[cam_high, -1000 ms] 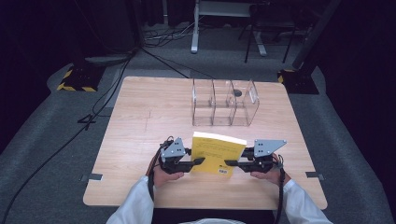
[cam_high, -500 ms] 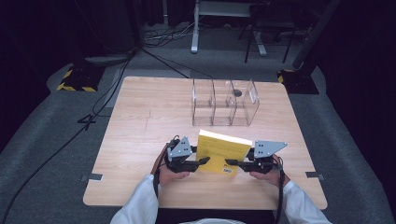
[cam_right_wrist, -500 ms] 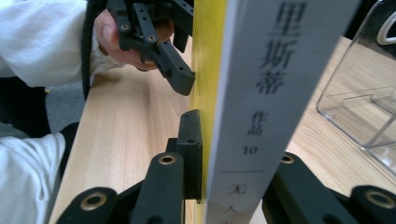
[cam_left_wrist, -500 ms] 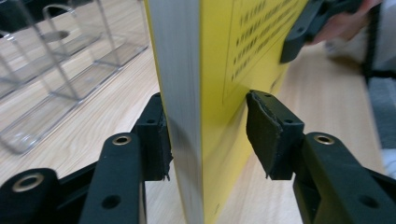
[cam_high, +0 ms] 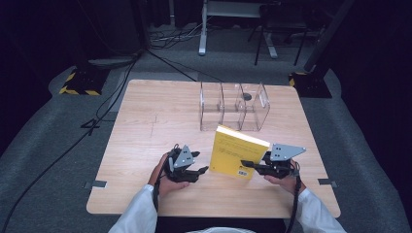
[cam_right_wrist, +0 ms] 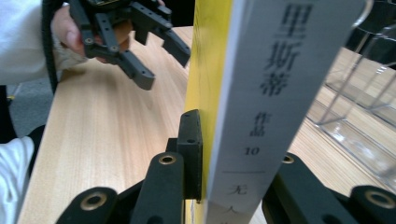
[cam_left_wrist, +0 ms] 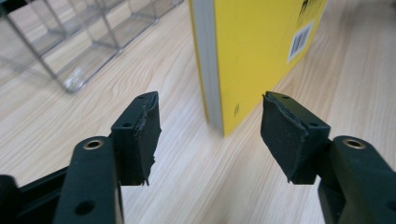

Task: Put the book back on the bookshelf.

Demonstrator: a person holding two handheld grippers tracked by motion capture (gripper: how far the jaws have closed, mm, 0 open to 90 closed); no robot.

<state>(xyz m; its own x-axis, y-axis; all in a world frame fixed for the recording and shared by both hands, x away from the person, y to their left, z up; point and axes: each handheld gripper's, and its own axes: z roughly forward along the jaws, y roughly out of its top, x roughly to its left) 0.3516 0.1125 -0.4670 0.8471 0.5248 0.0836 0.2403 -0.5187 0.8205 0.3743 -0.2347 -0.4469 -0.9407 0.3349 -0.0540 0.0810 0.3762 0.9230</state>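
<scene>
Right gripper clamps the yellow book at its spine, one jaw pressed on the yellow cover and the other on the far side, seen up close in the right gripper view with the grey-white spine and its printed characters running between the jaws. Book stands upright on its lower edge on the wooden table, tilted a bit, near the front middle of the table, back cover with barcode facing the person. Left gripper sits just left of the book, jaws spread wide, nothing between them; in the left gripper view the book's corner stands between and beyond the open pads, not touching either. Left hand wraps the left gripper body, white sleeve below it. Clear plastic organizer with three compartments stands behind the book, apart from it, a small dark round thing at the right-hand compartment; cannot tell what it is.
</scene>
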